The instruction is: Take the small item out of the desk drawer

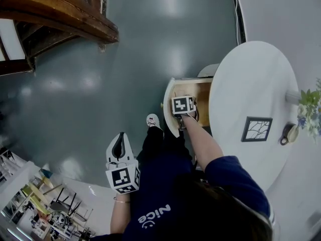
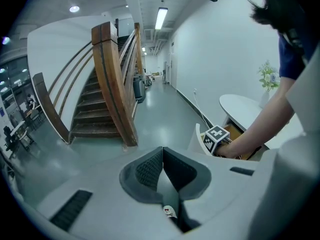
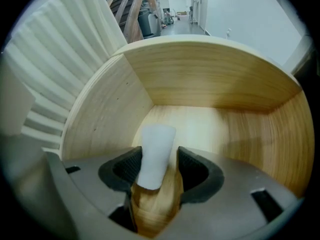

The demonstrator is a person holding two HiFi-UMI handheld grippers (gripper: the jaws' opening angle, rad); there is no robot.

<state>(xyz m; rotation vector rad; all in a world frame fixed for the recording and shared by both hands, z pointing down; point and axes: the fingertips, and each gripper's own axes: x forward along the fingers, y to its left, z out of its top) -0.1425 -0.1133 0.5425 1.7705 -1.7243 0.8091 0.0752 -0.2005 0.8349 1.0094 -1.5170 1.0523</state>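
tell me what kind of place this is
Likely the lobby or open hall of an office or public building: a wide wooden staircase rises from a polished grey floor, a long corridor with ceiling strip lights runs behind it, and a round white table stands by the wall.

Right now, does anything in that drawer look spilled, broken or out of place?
Nothing stands out. The drawer looks clean and undamaged, holding a small white item, slightly tilted between the right gripper's open jaws.

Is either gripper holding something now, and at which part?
Nothing yet. The right gripper is open around the white item's near end; the left gripper is shut, empty.
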